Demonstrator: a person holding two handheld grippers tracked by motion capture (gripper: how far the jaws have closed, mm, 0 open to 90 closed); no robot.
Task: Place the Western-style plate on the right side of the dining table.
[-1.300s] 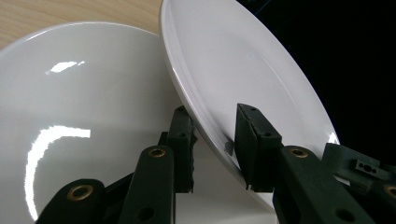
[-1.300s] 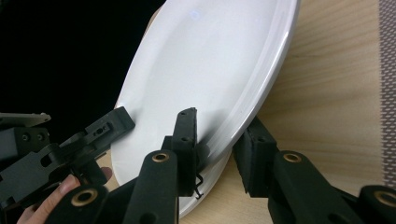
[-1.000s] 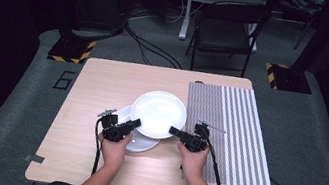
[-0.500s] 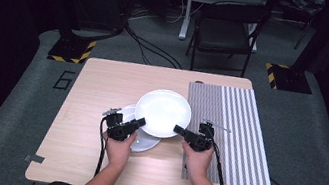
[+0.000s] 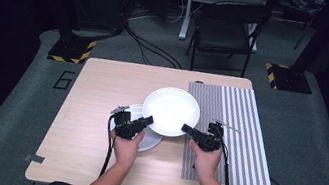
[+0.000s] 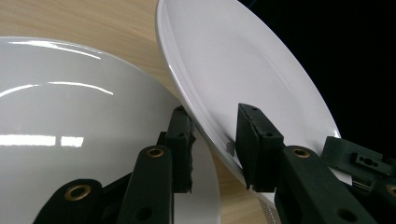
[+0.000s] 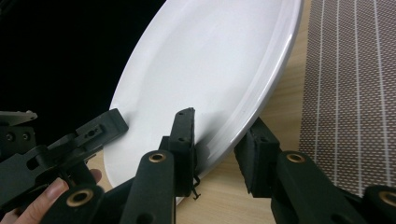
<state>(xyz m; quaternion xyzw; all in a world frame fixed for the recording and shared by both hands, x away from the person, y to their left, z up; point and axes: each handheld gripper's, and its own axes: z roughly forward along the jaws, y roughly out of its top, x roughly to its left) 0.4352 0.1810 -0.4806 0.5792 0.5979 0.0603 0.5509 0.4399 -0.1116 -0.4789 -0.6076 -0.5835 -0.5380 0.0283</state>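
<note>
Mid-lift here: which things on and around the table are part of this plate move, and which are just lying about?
In the job:
large white plate, gripped at opposite rims
left gripper
right gripper
smaller white plate underneath
striped placemat, a likely destination

Lying about:
folding chair
floor cables
</note>
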